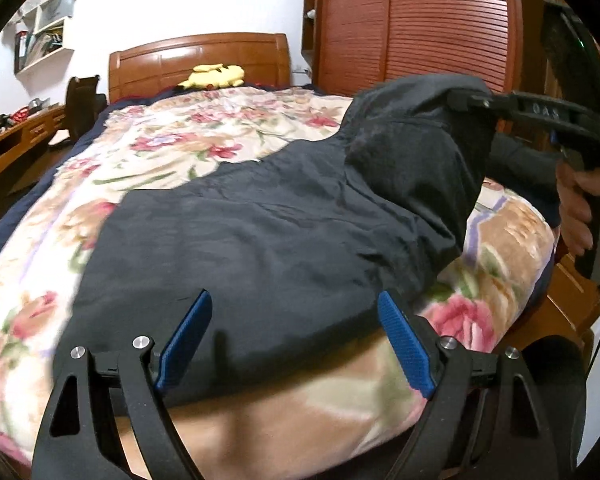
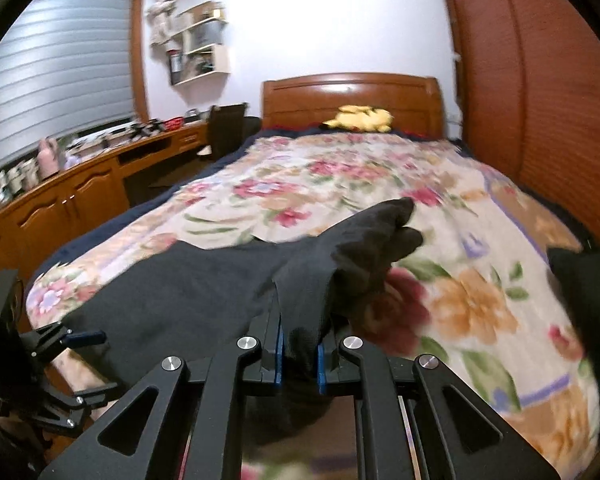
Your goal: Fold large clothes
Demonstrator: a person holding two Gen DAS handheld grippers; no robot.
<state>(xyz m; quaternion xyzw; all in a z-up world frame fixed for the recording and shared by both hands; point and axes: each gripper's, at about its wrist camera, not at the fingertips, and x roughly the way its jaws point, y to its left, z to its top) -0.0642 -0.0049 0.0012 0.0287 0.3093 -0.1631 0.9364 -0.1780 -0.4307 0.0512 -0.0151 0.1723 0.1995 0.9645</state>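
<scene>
My left camera sits low at the foot of the bed [image 1: 220, 148], looking along my open left gripper [image 1: 296, 340] toward the headboard [image 1: 200, 60]. My right camera faces the same way from the right, close over my right gripper [image 2: 299, 354]. Both share the dark garment [image 1: 260, 232].

Two matte black grippers are seen, built from angular linkage arms with triangular cut-outs. On the left gripper [image 1: 296, 336], round silver screws are set at the pivots, and ridged blue pads [image 1: 404, 344] line the fingers. The same black arms, silver screws and blue pads are shown on the right gripper [image 2: 299, 354]. Raised lettering is moulded along its top.
</scene>
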